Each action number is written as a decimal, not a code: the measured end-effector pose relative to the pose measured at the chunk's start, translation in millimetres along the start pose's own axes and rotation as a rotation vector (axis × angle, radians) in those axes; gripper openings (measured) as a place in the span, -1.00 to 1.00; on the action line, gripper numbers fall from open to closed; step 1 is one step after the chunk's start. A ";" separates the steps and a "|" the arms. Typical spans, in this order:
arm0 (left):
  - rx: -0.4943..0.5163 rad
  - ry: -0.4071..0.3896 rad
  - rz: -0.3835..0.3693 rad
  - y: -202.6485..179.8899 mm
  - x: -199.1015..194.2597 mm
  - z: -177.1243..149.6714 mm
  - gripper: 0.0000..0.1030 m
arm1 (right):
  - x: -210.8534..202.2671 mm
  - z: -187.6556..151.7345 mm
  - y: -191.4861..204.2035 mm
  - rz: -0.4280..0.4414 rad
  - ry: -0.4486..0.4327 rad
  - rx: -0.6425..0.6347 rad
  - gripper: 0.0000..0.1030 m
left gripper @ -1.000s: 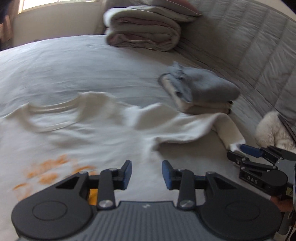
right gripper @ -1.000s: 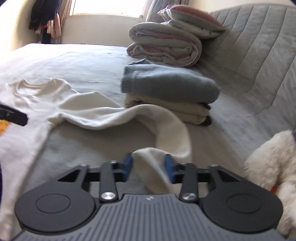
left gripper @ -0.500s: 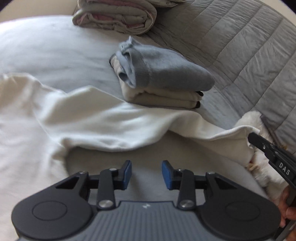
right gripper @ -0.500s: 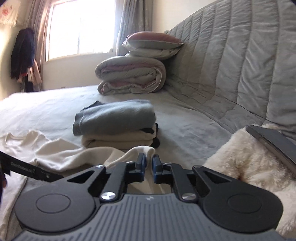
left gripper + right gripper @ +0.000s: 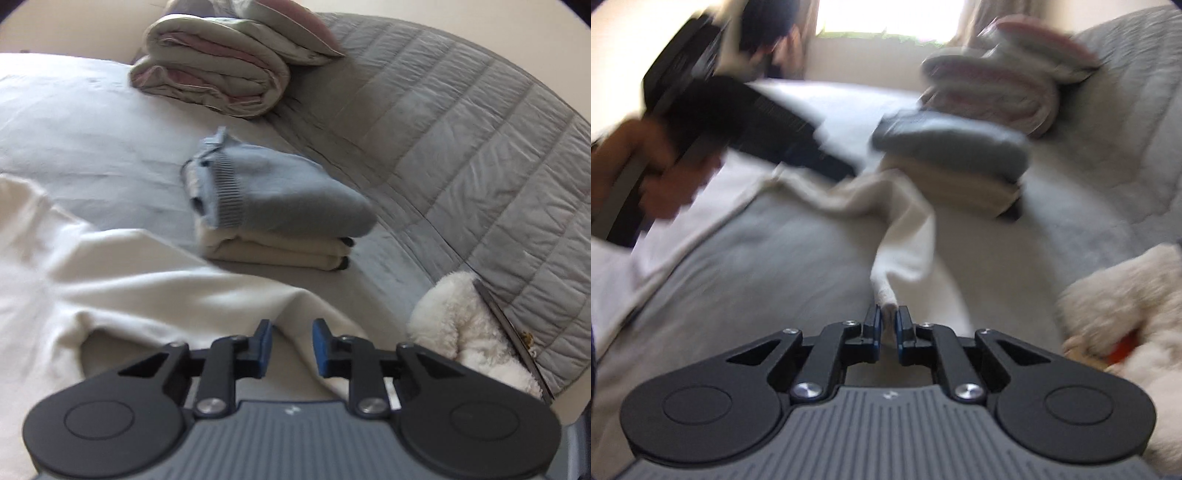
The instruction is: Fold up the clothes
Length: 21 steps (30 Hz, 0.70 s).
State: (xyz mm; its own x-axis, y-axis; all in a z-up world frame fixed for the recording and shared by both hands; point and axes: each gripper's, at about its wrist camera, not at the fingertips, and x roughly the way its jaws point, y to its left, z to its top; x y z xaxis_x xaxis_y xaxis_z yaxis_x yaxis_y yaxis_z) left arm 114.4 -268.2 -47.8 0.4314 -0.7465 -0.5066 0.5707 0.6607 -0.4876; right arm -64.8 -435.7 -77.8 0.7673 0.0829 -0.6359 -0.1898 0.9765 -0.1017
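My right gripper (image 5: 885,320) pinches the white sweater's (image 5: 122,280) sleeve end (image 5: 886,295). The sleeve runs straight away from it across the bed (image 5: 74,122). My left gripper (image 5: 289,345) hangs open above it, nearer the body.

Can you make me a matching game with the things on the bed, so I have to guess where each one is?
Things:
1. blue sweater
2. cream sleeve
3. fluffy white toy
4. pillow

Places:
A. on top of the rolled quilt
B. pinched in the right gripper
C. on top of a folded cream garment
D. beside the quilted grey backrest

Pairs: 1-C, 2-B, 3-D, 4-A
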 end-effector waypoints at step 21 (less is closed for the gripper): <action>0.151 0.026 0.184 15.0 -9.0 34.3 -0.54 | 37.4 10.1 -43.6 -0.126 0.078 0.372 -0.69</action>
State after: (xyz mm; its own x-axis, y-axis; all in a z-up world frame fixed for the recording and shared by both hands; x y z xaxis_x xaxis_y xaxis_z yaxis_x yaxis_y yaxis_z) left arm 143.1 -254.3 -26.2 0.5205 -0.6111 -0.5963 0.5831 0.7646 -0.2746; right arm -21.7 -473.2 -89.4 0.7187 -0.0436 -0.6939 0.1490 0.9845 0.0924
